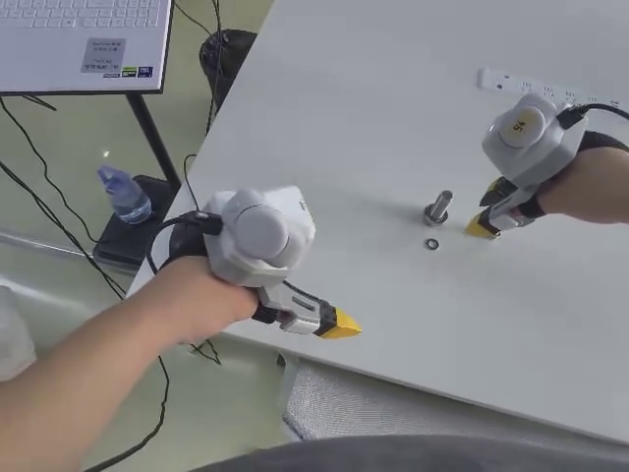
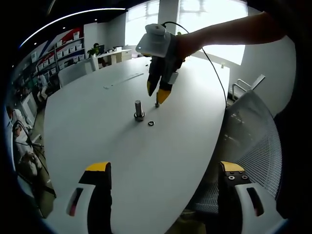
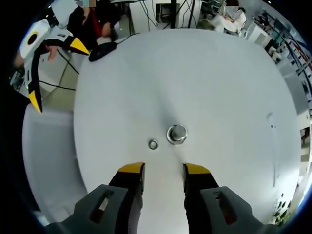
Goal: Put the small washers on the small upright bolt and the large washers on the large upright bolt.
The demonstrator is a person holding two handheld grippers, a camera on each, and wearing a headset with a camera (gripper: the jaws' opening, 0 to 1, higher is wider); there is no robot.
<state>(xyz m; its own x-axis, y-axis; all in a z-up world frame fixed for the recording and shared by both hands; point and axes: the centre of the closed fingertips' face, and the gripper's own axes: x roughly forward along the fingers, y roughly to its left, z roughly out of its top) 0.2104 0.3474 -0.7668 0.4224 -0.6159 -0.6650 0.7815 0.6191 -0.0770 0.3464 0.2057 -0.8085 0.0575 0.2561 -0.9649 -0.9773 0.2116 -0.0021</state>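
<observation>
A large upright bolt (image 1: pixel 439 206) stands on the white table (image 1: pixel 373 118), with one small washer (image 1: pixel 432 244) lying flat just in front of it. My right gripper (image 1: pixel 482 227) hovers close to the right of the bolt, tips down. In the right gripper view its jaws stand apart with nothing between them, and the bolt (image 3: pixel 177 133) and washer (image 3: pixel 153 144) lie just ahead. My left gripper (image 1: pixel 340 325) hangs over the table's near edge, jaws wide open and empty in its own view (image 2: pixel 164 169). There the bolt (image 2: pixel 139 110), washer (image 2: pixel 151 123) and right gripper (image 2: pixel 157 92) sit ahead, with a small grey stub (image 2: pixel 157 104) under its tips.
A power strip (image 1: pixel 511 84) lies at the table's far right. Off the table's left edge are a white laptop on a stand (image 1: pixel 79 39), a water bottle (image 1: pixel 123 194) and floor cables. A mesh chair (image 1: pixel 334 403) stands below the near edge.
</observation>
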